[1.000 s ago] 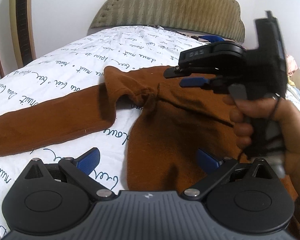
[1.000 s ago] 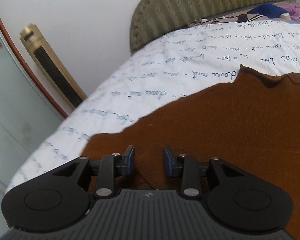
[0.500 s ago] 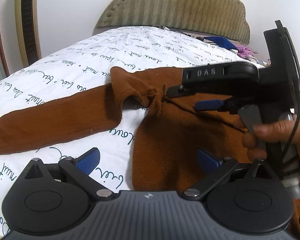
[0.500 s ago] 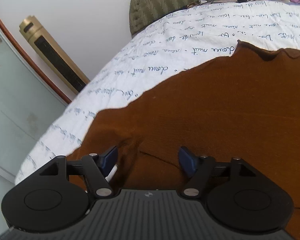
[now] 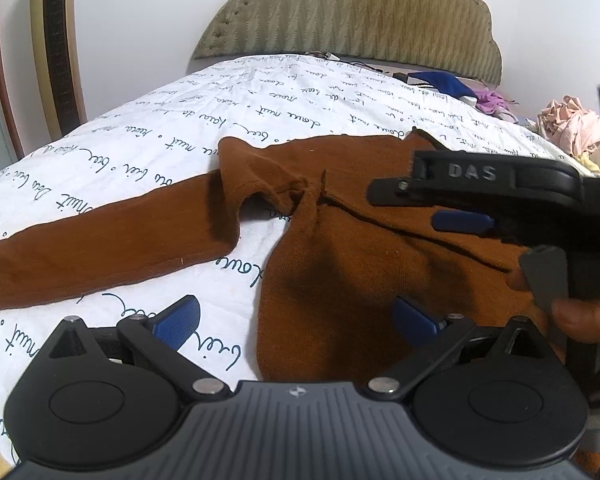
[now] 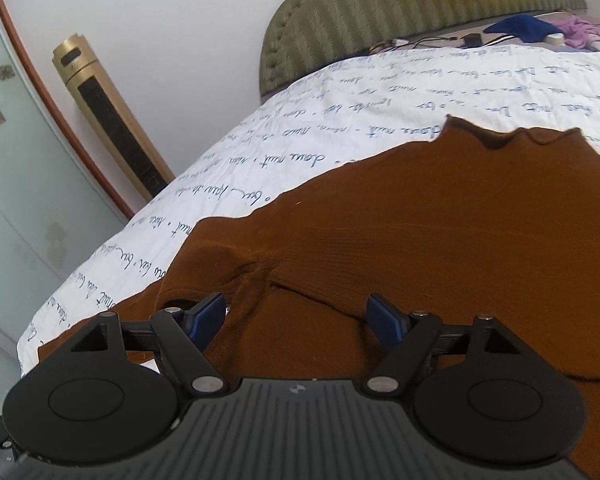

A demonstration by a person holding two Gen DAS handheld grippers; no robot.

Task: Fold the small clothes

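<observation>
Bed [image 5: 300,120]: white quilted cover with blue script; ribbed olive headboard [image 5: 348,16] at top. Brown knit sweater [image 5: 340,248], soft and matte, fills centre frame, sleeve trailing left. My left gripper [image 5: 296,320] spread wide over the hem; my right gripper [image 6: 296,316] spread, low above the armpit fold.

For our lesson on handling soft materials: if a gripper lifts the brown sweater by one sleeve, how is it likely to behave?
The brown sweater will probably hang limp: its sleeve lies flat and the armpit is bunched in soft wrinkles. It looks like thin knit, so likely light. On the printed bedsheet it may drag and crumple rather than slide as one piece.
</observation>
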